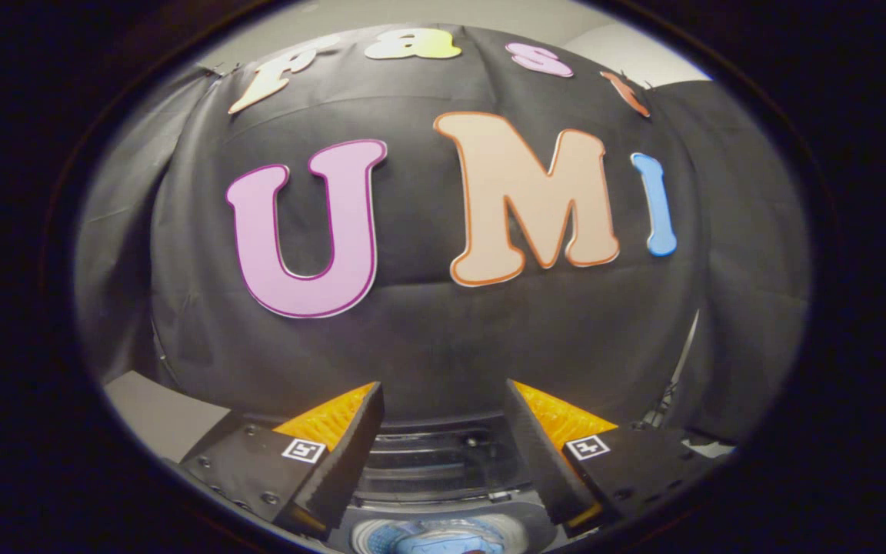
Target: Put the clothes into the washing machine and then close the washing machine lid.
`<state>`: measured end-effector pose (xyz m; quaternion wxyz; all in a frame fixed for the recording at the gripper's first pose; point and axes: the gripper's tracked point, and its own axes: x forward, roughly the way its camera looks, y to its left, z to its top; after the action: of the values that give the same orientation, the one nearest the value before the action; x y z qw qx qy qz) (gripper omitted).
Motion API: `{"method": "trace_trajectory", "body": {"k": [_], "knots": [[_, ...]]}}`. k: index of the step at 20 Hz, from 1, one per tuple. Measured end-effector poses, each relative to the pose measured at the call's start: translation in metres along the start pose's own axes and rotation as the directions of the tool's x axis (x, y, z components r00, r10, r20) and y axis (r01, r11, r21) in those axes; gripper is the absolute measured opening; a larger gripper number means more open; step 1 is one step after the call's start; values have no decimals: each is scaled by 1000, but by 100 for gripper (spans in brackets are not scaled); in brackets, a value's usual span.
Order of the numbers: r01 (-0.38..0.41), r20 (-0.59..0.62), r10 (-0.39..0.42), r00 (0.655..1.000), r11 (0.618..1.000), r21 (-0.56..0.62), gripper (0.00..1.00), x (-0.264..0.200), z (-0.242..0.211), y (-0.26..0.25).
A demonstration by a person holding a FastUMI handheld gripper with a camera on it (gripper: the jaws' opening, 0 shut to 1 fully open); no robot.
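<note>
Our tongs (443, 454) stand open and empty above the washing machine (443, 469), whose drum holds something pale blue (435, 538), probably the clothes, so we should tip down, find the lid, and press it shut squarely.

Below and between the 2 spread fingers of the gripper (443, 438) sits the washing machine (435, 469), dark and glossy, its ribbed black top panel just ahead of the fingertips. Nearer, under the fingers, a round opening shows light blue and white clothes (431, 537), apparently already inside the drum. The gripper holds nothing.
</note>
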<state>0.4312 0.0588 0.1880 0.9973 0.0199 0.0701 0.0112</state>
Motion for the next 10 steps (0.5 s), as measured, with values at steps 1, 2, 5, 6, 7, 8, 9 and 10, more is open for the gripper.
{"method": "trace_trajectory", "body": {"k": [1,2,5,6,7,8,9,10], "knots": [[-2,-4,2,1000,1000,-12,97,12,-4,7],[-7,-12,7,1000,999,-35,97,25,-10,14],[-32,-92,20,996,991,-128,98,57,-43,35],[-29,-102,12,995,984,-175,99,64,-46,37],[-26,-121,1,993,979,-202,99,67,-57,37],[-49,-137,24,990,982,-180,99,63,-62,39],[-51,-137,33,990,990,-134,99,64,-62,38],[-65,-140,50,989,992,-106,98,63,-64,37]]}}
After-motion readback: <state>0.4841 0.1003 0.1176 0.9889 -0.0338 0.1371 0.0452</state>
